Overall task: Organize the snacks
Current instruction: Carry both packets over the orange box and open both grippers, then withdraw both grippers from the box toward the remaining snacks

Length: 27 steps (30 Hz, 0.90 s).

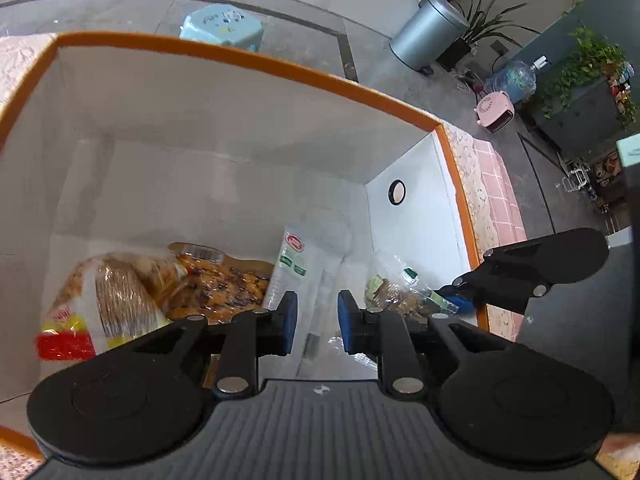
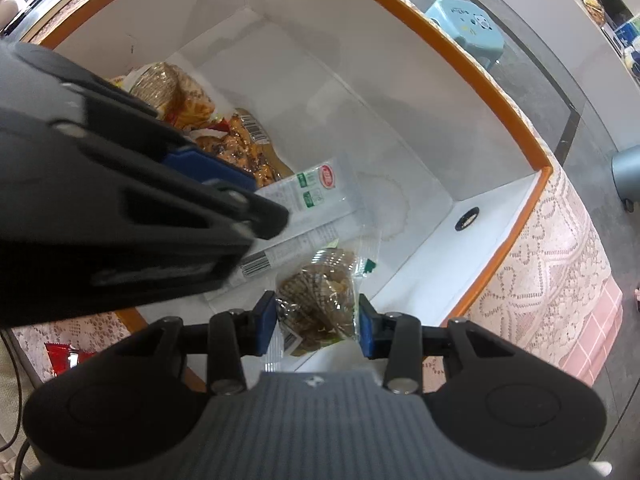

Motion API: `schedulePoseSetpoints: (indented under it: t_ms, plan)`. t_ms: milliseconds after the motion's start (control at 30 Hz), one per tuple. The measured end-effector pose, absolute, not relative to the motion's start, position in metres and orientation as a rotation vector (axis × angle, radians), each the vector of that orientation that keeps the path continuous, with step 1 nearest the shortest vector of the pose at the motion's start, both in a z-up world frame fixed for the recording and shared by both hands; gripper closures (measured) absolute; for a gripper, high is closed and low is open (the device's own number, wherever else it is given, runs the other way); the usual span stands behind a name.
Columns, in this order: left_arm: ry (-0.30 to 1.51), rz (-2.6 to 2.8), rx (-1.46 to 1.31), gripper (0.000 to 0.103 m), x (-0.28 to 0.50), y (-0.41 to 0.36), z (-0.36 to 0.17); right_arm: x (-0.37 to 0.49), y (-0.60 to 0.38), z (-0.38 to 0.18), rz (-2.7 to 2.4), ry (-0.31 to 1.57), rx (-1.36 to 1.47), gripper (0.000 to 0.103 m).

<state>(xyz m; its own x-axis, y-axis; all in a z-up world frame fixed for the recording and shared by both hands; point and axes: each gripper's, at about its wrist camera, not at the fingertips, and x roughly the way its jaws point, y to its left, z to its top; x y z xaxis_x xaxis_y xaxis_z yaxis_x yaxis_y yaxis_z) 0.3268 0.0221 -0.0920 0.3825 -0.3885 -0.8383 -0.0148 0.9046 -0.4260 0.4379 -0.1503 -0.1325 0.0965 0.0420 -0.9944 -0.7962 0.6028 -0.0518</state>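
A white box with an orange rim holds the snacks. On its floor lie a bread packet, a packet of brown glazed snacks and a long white packet with a red logo. My left gripper hangs just over the white packet; its pads stand apart and do not press it. My right gripper points down into the box's right corner, shut on a clear packet of brown biscuits.
The box stands on a lace tablecloth. A red packet lies on the cloth outside the box. On the floor beyond are a light blue stool, a metal bin and a pink heater.
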Motion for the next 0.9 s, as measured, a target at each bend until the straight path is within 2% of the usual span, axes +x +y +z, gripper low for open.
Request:
schedulePoseSetpoints:
  t_ms: [200,233,300,333,600,900]
  plan:
    - [1.100,-0.174,-0.281,0.080,0.307,0.022,-0.069,0.437,-0.151,-0.130,0.669,1.341,-0.704,0.063]
    - [1.092,-0.169,-0.273,0.080,0.303,0.024,-0.066,0.438,-0.151,-0.129,0.664,1.341,-0.702,0.061]
    - [1.081,-0.164,-0.259,0.080,0.301,0.023,-0.058,0.436,-0.149,-0.125,0.661,1.336,-0.695,0.050]
    - [1.075,-0.160,-0.256,0.080,0.297,0.023,-0.055,0.434,-0.149,-0.124,0.655,1.332,-0.704,0.049]
    - [1.018,-0.137,-0.182,0.079,0.258,0.021,-0.027,0.415,-0.156,-0.106,0.655,1.296,-0.691,0.048]
    - [0.936,-0.157,-0.121,0.075,0.203,0.021,0.010,0.377,-0.167,-0.053,0.634,1.186,-0.609,0.047]
